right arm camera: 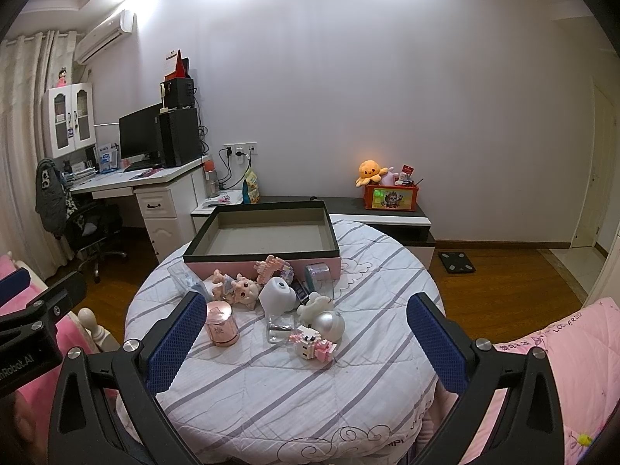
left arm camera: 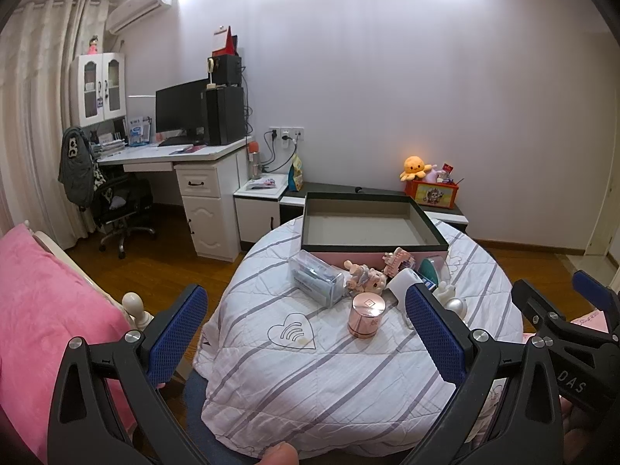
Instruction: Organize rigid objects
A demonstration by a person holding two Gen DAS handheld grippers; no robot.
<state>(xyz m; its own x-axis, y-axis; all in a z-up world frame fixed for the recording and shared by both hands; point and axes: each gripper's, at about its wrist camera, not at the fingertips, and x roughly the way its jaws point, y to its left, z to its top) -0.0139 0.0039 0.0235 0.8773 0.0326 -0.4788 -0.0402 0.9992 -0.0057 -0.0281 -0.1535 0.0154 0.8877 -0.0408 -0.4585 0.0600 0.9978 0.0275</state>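
A round table with a striped cloth (left arm camera: 294, 372) (right arm camera: 271, 383) holds an open, empty pink box with a dark rim (left arm camera: 372, 248) (right arm camera: 263, 254) at its far side. In front of the box lie several small items: a pink cylindrical jar (left arm camera: 366, 316) (right arm camera: 221, 323), a doll (left arm camera: 366, 275) (right arm camera: 236, 286), a clear plastic case (left arm camera: 316, 277), a white domed object (right arm camera: 277, 294), a block figure (right arm camera: 312, 343) and a silver ball (right arm camera: 329, 323). My left gripper (left arm camera: 306, 333) is open and empty, above the table's near side. My right gripper (right arm camera: 306, 337) is open and empty, short of the items.
A pink bed (left arm camera: 42, 310) lies to the left and pink bedding (right arm camera: 558, 352) to the right. A white desk with a monitor (left arm camera: 182, 114) and chair (left arm camera: 116, 201) stands at the back left. A low cabinet with an orange toy box (right arm camera: 389, 195) stands behind the table.
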